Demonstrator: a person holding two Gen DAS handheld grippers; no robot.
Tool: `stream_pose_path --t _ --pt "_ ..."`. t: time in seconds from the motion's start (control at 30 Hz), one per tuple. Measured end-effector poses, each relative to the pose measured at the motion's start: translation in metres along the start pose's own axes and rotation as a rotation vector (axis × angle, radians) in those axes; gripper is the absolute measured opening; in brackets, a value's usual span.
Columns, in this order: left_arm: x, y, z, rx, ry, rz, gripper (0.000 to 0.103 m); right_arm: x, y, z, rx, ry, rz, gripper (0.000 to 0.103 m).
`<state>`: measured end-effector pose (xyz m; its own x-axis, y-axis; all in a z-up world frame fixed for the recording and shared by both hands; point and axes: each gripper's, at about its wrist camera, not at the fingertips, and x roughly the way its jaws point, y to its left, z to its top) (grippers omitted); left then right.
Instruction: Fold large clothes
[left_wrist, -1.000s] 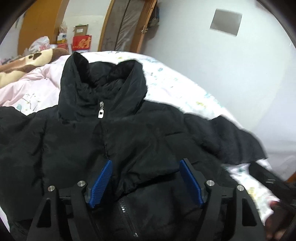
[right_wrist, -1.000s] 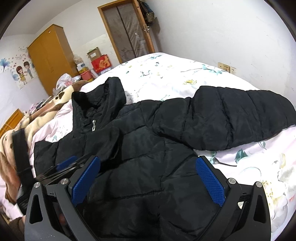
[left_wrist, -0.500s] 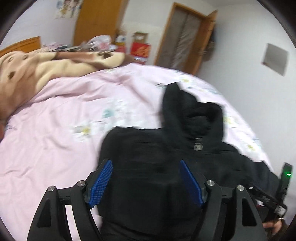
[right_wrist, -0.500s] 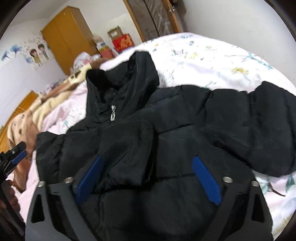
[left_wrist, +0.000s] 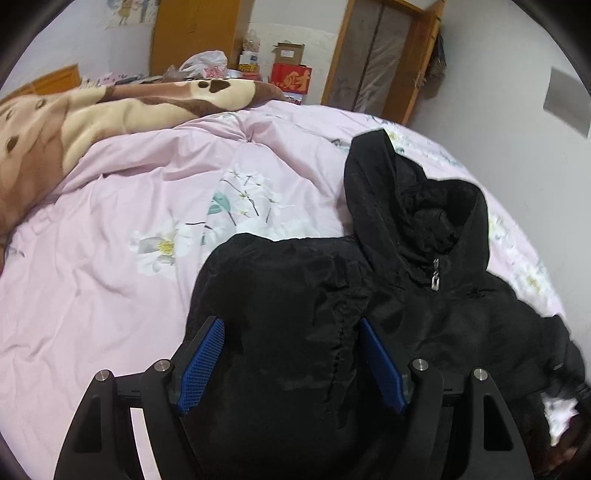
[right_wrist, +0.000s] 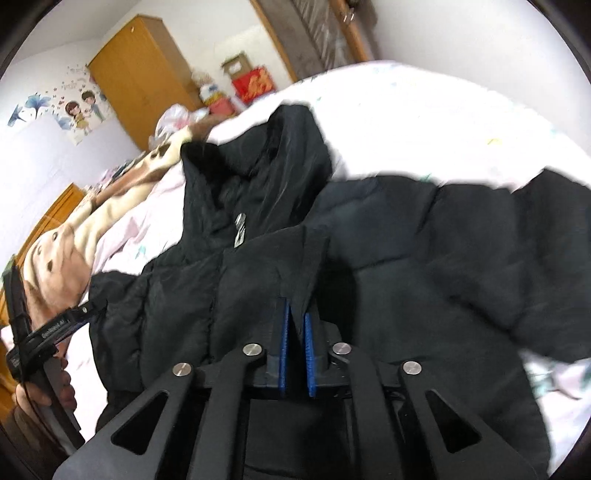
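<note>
- Right wrist view: the right tongs (right_wrist: 295, 332) have just been closing and are now pinched on a fold of the black puffer jacket (right_wrist: 369, 266) near its front edge, below the zipper pull (right_wrist: 240, 230).
- Left wrist view: the left tongs (left_wrist: 291, 363) stand apart over the jacket's near shoulder or side panel; the padded fabric bulges up between the blue pads (left_wrist: 201, 365), but whether they press on it cannot be told, so no grip is claimed.
- The jacket is spread front-up on the bed (left_wrist: 110, 277), over the pink floral quilt, collar (left_wrist: 436, 206) towards the door and one sleeve (right_wrist: 517, 251) stretched out to the side.
- Risk (judged, not seen): only a thin edge of slippery shell is held by the right tongs, so it could be pulled free once the bulky body is dragged; the quilting may spring back and undo a fold.
- A further risk is that the outstretched sleeve is left trailing and bunches under the body if the side is turned over first.
- Both tools are angled down at the bed; a hand (right_wrist: 44, 391) gripping the left tool's handle is seen at the left edge of the right wrist view.
</note>
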<state>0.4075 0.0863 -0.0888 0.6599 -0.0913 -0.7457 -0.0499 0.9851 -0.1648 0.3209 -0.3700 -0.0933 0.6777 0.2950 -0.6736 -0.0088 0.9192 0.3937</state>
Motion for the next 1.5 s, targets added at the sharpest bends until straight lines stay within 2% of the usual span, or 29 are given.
stream_pose_path --t 0.1,0.27,0.4,0.7,0.8,0.9,0.97,1.07,1.1,1.13,1.2,1.27,1.37,1.5 --pt "0.016 -0.013 0.001 0.036 0.023 -0.002 0.075 -0.001 -0.005 0.002 -0.020 -0.011 -0.077 0.006" --pt "0.042 -0.016 0.001 0.029 0.082 0.028 0.075 0.024 -0.018 -0.009 -0.038 0.074 -0.163 0.006" --pt "0.057 -0.016 -0.002 0.047 0.113 0.040 0.075 0.037 -0.030 -0.018 -0.014 0.122 -0.185 0.007" --pt "0.064 -0.019 -0.002 0.040 0.146 0.067 0.076 0.044 -0.033 -0.017 -0.034 0.154 -0.213 0.007" --pt "0.053 -0.029 0.001 0.098 0.143 0.094 0.076 0.031 -0.029 -0.013 -0.042 0.131 -0.276 0.009" --pt "0.032 -0.026 0.004 0.035 0.108 0.070 0.076 0.003 -0.020 -0.010 -0.059 0.030 -0.279 0.012" --pt "0.015 -0.026 0.006 0.007 0.075 0.072 0.076 -0.011 -0.010 -0.010 -0.084 -0.020 -0.251 0.025" --pt "-0.005 -0.031 0.004 -0.007 0.059 0.037 0.076 -0.005 0.002 -0.015 -0.130 0.030 -0.125 0.028" --pt "-0.008 -0.034 0.002 -0.004 0.060 0.039 0.076 0.003 0.004 -0.018 -0.150 0.062 -0.117 0.028" --pt "-0.015 -0.038 0.000 0.008 0.060 0.033 0.076 0.011 0.005 -0.021 -0.169 0.096 -0.147 0.029" --pt "-0.023 -0.043 -0.004 0.016 0.060 0.018 0.076 0.025 -0.004 -0.028 -0.176 0.170 -0.186 0.029" --pt "-0.033 -0.052 -0.010 0.025 0.068 -0.011 0.076 0.023 -0.019 -0.028 -0.150 0.190 -0.253 0.029" --pt "-0.045 -0.070 -0.019 0.070 0.063 -0.017 0.076 -0.003 -0.048 -0.022 -0.046 0.143 -0.273 0.029" --pt "-0.061 -0.098 -0.030 0.109 0.044 -0.075 0.076 -0.051 -0.093 -0.016 0.070 0.045 -0.283 0.029"
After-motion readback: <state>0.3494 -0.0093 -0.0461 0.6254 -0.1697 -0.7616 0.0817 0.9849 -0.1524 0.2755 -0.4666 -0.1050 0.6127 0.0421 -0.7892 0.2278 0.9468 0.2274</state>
